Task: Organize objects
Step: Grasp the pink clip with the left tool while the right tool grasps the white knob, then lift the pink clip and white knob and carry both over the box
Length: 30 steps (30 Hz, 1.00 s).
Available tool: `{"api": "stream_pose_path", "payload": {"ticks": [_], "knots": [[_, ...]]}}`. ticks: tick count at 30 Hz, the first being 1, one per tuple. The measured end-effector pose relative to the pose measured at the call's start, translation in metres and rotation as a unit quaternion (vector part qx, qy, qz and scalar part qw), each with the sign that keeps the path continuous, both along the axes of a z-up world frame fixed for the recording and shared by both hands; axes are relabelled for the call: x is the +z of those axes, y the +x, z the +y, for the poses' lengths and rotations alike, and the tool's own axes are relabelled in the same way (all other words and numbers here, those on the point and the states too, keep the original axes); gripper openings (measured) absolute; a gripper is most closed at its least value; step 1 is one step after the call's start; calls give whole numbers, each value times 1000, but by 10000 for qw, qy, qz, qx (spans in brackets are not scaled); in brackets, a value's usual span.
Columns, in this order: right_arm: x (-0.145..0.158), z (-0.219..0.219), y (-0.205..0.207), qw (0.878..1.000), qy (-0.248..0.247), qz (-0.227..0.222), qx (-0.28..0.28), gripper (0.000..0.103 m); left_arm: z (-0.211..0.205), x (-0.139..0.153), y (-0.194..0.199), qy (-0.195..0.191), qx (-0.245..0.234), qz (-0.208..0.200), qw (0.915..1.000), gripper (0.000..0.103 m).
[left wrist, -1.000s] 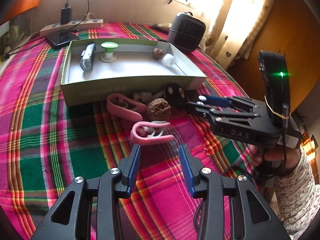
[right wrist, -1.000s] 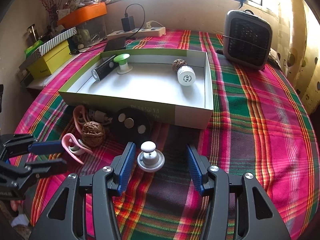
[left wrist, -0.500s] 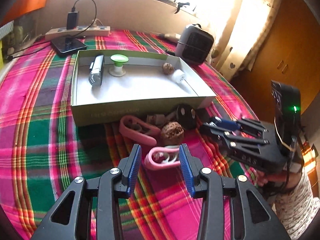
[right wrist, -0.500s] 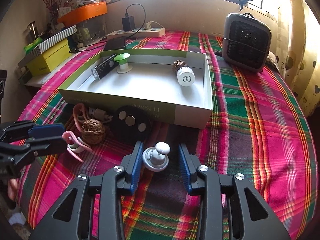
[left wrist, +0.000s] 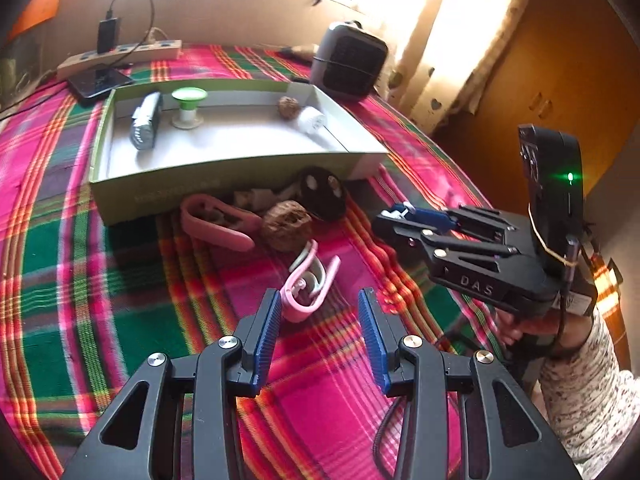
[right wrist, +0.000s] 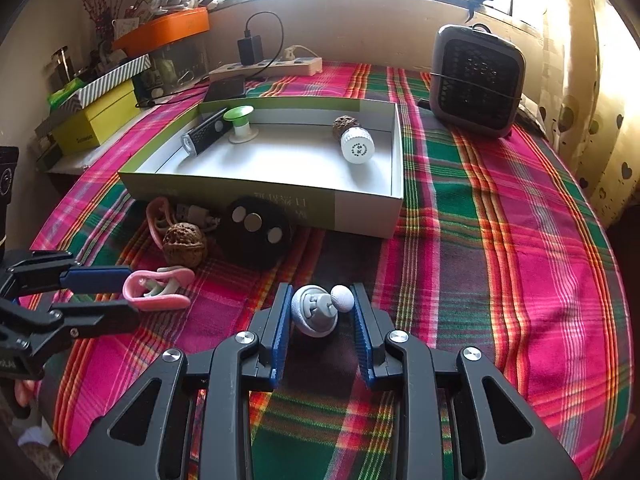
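My right gripper (right wrist: 319, 312) is shut on a white suction knob (right wrist: 316, 312), which is tilted between the blue pads just above the plaid cloth. My left gripper (left wrist: 316, 320) is open; a pink and white clip (left wrist: 306, 284) lies on the cloth by its left pad, and also shows in the right wrist view (right wrist: 158, 286). Ahead stands an open green-and-white box (right wrist: 280, 196) holding a torch (right wrist: 204, 132), a green knob (right wrist: 239, 120), a walnut (right wrist: 344, 123) and a white cap (right wrist: 357, 146).
In front of the box lie a second pink clip (left wrist: 214, 222), a walnut (left wrist: 287, 228), a black round disc (right wrist: 256, 232) and a small charger plug (right wrist: 196, 213). A grey heater (right wrist: 478, 80), a power strip (right wrist: 266, 67) and stacked boxes (right wrist: 96, 116) stand behind.
My right gripper has shut on the white knob and tipped it off the cloth. My left gripper has pulled back slightly, and the pink and white clip has turned lengthwise.
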State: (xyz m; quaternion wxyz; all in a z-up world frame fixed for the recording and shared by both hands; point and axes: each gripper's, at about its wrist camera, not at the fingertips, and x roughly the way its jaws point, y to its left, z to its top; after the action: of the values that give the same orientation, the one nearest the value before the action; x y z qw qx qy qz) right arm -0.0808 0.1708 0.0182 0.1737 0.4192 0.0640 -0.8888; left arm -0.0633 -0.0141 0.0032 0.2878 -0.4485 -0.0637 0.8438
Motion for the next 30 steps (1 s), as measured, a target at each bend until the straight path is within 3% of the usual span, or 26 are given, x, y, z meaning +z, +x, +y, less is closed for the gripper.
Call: {"api": "stream_pose_path", "payload": {"ticks": [6, 10, 21, 30], "knots": [[1, 5, 3, 10000, -44, -11, -79, 30, 8, 1, 0, -217, -66, 73, 9997, 38], [0, 5, 6, 10000, -39, -16, -83, 30, 9, 1, -5, -565, 105, 204, 9981, 38], [0, 4, 11, 9999, 45, 13, -113, 30, 25, 0, -16, -776, -17, 237, 9967, 37], [-1, 5, 11, 9999, -11, 0, -146, 30, 37, -1, -11, -1330, -55, 622, 9892, 32]]}}
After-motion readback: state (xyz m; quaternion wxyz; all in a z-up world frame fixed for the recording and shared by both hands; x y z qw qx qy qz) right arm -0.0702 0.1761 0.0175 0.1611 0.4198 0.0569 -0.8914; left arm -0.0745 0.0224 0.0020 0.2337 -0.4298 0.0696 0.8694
